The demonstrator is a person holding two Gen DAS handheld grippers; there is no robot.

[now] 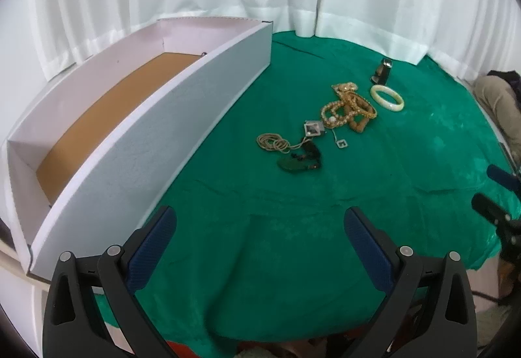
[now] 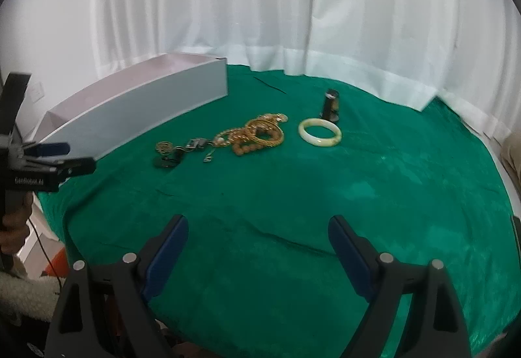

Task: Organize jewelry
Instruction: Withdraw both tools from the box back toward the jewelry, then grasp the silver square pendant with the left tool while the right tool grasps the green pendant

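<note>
Two grippers over green cloth [image 1: 260,244], both with jaws spread wide, nothing between the blue pads; left gripper [image 1: 260,227] low over bare cloth near the front edge, just right of the box; right gripper [image 2: 259,234] likewise over bare cloth, well short of the jewelry; left gripper also caught at the left edge of the right wrist view, held by a hand [image 2: 13,227] on its handle.

Long white box [image 1: 156,136] open-topped, brown floor, lying on the left side of the cloth, nothing visible inside; white curtain [image 2: 260,16] behind.

Jewelry all on the cloth, right of the box, none in it; gold chain pile [image 1: 350,105] tangled with brown beads [image 1: 358,125]; pale bangle [image 1: 387,97] flat, just right of the pile, apart from it; small dark upright item [image 1: 382,69] behind the bangle, kind unclear; coiled thin chain [image 1: 273,143] nearest the box; square pendant [image 1: 313,129] beside the pile; smaller square charm [image 1: 342,144] just in front; dark green piece [image 1: 299,161] closest to the grippers.
</note>
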